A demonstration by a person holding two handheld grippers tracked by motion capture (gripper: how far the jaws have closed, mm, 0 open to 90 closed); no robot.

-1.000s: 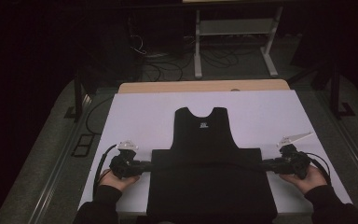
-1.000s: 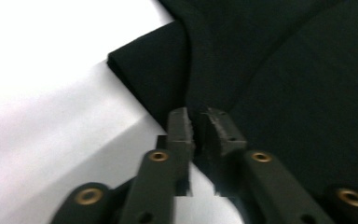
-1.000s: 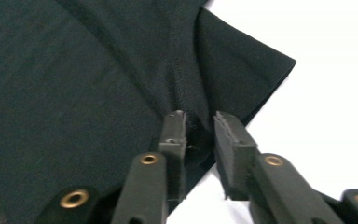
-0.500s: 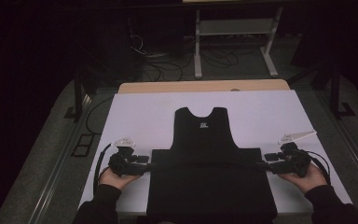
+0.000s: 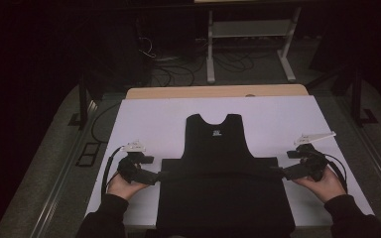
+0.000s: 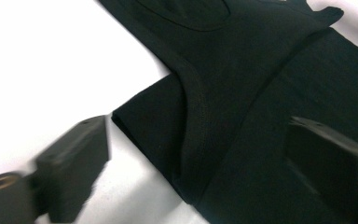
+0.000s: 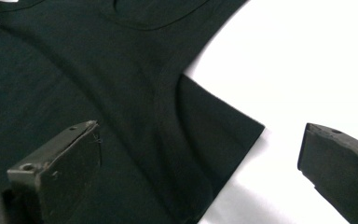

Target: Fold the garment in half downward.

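A black sleeveless top lies flat on the white table cover, neck away from me, its lower part folded up over the chest. My left gripper is at the fold's left corner and my right gripper at its right corner. Both sets of jaws have just been opening. In the left gripper view the left gripper stands open, the folded corner of the top lying loose between the jaws. The right gripper is open too, over the other corner of the top, pads off the cloth.
A wooden table edge shows beyond the white cover. Behind it on the dark floor stand a metal frame and loose cables. A black post stands by the table's left side. White cover lies bare around the top's shoulders.
Both grippers have spread their jaws and let go of the fold's corners, which now rest on the table. The hands have hardly shifted.
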